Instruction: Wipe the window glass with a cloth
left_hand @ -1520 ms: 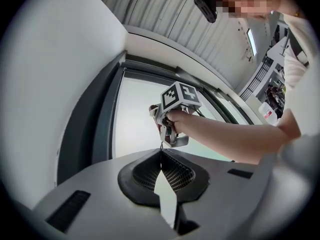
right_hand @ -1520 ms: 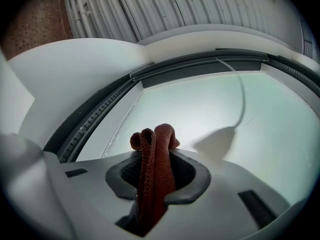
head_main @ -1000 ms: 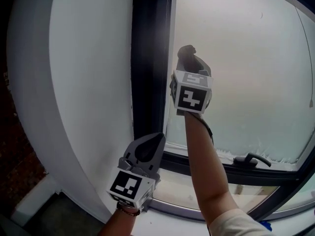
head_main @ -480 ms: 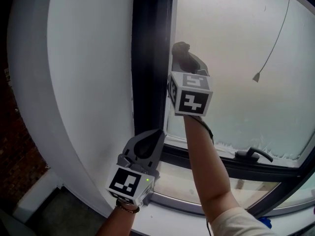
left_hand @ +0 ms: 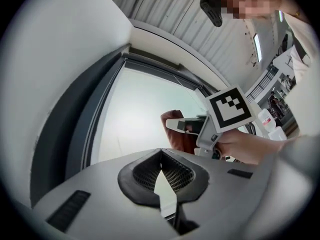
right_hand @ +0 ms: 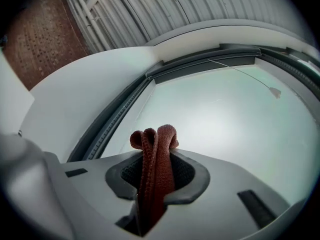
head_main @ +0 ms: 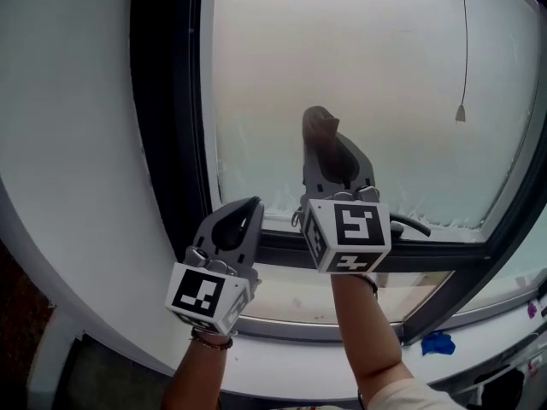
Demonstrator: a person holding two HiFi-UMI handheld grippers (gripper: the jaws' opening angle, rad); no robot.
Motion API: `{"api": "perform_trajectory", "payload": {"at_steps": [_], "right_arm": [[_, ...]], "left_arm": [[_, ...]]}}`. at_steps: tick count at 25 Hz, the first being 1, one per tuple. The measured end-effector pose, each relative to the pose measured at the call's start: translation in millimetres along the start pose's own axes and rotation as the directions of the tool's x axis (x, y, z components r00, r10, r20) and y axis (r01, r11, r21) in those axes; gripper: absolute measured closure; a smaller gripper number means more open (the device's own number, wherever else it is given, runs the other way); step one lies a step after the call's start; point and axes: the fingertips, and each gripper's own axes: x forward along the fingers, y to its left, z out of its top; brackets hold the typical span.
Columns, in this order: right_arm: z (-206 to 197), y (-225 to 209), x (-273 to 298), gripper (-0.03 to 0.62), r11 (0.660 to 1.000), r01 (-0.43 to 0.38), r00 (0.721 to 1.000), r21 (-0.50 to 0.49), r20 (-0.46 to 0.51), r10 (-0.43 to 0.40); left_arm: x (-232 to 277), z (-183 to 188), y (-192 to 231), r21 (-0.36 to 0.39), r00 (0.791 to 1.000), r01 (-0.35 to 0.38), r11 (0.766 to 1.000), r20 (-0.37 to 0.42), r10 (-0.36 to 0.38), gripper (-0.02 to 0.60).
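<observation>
Held cloth [head_main: 316, 122] pinched tight in right gripper [head_main: 325, 148], apparently against glass [head_main: 385, 75]. Slid from beside frame [head_main: 167, 101] toward mid-pane within the last second; wiping stroke probably under way. Left gripper [head_main: 248, 212] closed, empty, low.

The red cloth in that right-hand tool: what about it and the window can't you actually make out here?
- Cloth: right gripper view shows only a bunched fold; the rest is buried between the right gripper's jaws.
- Whether it touches the glass: no view shows the gap.
- Window handle: head view, partly behind the marker cube.
- Outdoors: glass is hazy in every view.
- Blue thing on the sill: head view, too small.
</observation>
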Motion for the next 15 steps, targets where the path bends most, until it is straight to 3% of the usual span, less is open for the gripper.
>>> {"api": "perform_trajectory", "payload": {"at_steps": [7, 15], "right_arm": [[-8, -84, -46, 0.503, 0.994, 0.103, 0.994, -0.033, -0.037, -0.104], [-25, -152, -97, 0.503, 0.989, 0.151, 0.985, -0.001, -0.087, -0.150]], "left_arm": [[41, -16, -41, 0.006, 1.000, 0.026, 1.000, 0.001, -0.026, 0.561], [82, -22, -93, -0.012, 0.999, 0.026, 1.000, 0.018, -0.026, 0.561]]}}
